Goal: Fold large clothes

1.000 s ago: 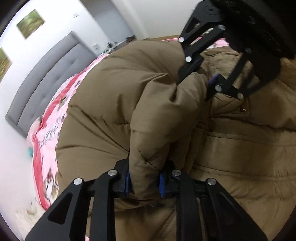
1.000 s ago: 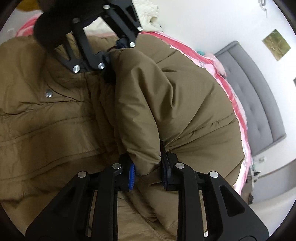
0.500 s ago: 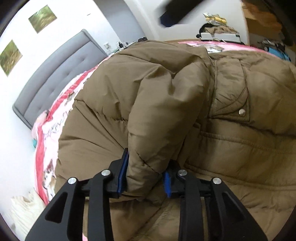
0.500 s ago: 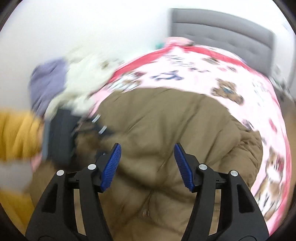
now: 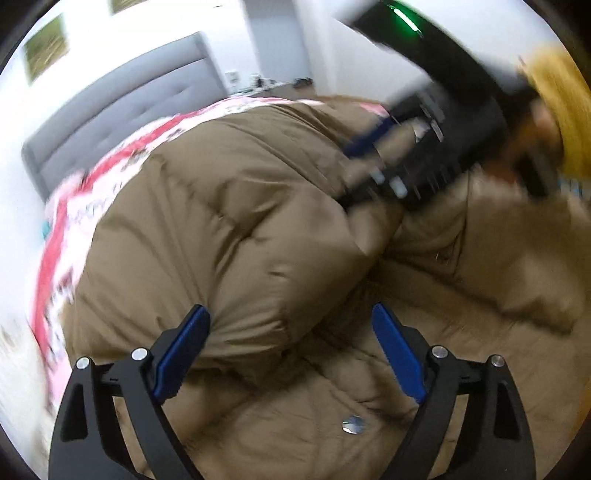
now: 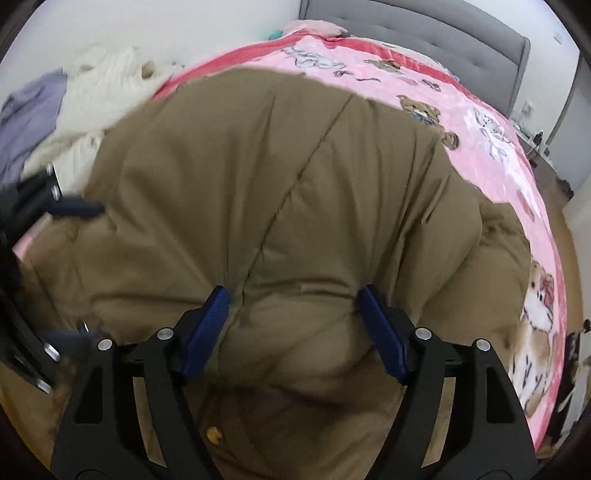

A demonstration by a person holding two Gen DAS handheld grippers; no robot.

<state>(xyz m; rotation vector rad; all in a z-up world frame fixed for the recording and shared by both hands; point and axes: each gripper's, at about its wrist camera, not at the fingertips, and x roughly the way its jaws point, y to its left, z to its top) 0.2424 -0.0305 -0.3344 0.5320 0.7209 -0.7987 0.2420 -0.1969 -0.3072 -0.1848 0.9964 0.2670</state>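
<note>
A big brown padded coat (image 5: 236,236) lies on the bed with one side folded over onto its front. My left gripper (image 5: 290,332) hovers low over it with its jaws opening wide; the fold's edge lies by the left pad, unpinched. A metal snap (image 5: 352,424) shows below. My right gripper (image 5: 406,162) is a blur at upper right, beside a yellow sleeve (image 5: 565,110). In the right wrist view the coat (image 6: 280,177) bulges between the spreading jaws of the right gripper (image 6: 295,325), which do not clamp it. The left gripper (image 6: 40,206) is blurred at the left edge.
The coat rests on a pink teddy-bear blanket (image 6: 480,122) that covers the bed. A grey padded headboard (image 6: 424,33) stands at the far end. White and lilac clothes (image 6: 96,88) are heaped past the coat at the left. Wooden floor (image 6: 554,181) shows at the right.
Both grippers were shut on the coat's folded edge and have let go, their jaws now spread. The right gripper swung round to face the headboard. The left one rolled and shifted a little.
</note>
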